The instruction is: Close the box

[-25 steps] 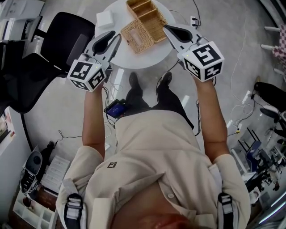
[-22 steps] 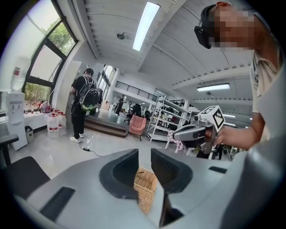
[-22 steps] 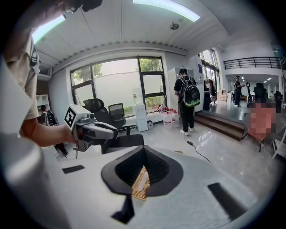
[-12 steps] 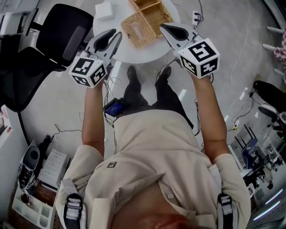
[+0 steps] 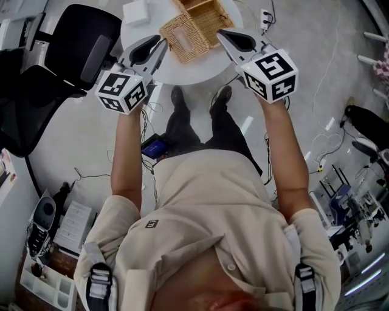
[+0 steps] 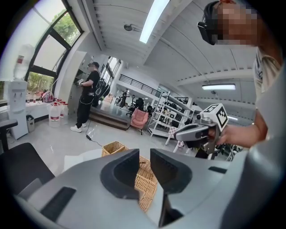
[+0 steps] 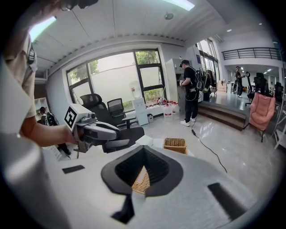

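Note:
The wicker box (image 5: 208, 13) stands open on the round white table (image 5: 200, 70), its lid (image 5: 181, 37) folded out flat toward me. My left gripper (image 5: 160, 44) hovers just left of the lid. Its jaws are closing to a thin slit, with nothing between them. My right gripper (image 5: 220, 34) hovers at the lid's right, shut and empty. In the left gripper view the box (image 6: 113, 148) and its lid (image 6: 147, 190) lie beyond the left gripper (image 6: 144, 157). In the right gripper view the lid (image 7: 142, 181) shows through the hollow below the right gripper (image 7: 144, 150).
A white flat block (image 5: 135, 12) lies on the table's far left. A black office chair (image 5: 85, 42) stands left of the table. Cables and a power strip (image 5: 265, 24) trail over the floor to the right. Shelves and clutter line the lower left.
Both grippers have drifted slightly forward toward the table, and the table and box sit higher in the head view. The left gripper's tips are now closer to the lid.

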### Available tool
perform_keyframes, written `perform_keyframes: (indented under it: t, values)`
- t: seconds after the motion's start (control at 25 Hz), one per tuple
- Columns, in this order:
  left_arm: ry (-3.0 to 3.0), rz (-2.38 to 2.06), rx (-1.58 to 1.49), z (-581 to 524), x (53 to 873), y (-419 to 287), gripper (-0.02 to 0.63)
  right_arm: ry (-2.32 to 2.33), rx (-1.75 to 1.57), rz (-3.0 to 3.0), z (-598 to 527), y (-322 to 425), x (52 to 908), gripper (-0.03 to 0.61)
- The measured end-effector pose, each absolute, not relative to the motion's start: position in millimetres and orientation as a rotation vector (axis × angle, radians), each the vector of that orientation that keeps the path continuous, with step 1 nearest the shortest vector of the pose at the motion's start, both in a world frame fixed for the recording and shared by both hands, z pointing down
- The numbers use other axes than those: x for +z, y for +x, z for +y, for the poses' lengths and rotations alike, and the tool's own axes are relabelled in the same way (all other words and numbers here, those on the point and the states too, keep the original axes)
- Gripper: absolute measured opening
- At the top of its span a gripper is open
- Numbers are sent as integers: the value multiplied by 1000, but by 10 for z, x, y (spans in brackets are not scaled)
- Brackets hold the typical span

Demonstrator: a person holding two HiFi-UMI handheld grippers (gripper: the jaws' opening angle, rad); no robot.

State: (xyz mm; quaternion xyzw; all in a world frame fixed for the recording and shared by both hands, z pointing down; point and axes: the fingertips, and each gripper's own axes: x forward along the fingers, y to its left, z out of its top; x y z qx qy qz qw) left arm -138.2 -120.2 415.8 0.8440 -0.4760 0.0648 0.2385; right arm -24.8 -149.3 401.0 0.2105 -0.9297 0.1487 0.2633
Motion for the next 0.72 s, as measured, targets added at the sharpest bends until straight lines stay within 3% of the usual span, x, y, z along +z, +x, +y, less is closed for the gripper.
perform_keyframes:
  t: [0.72]
  values:
    - [2261,-1301,228,-1433,4571,-1439,74,553,437,-2493,-1706,-339,4396,-6]
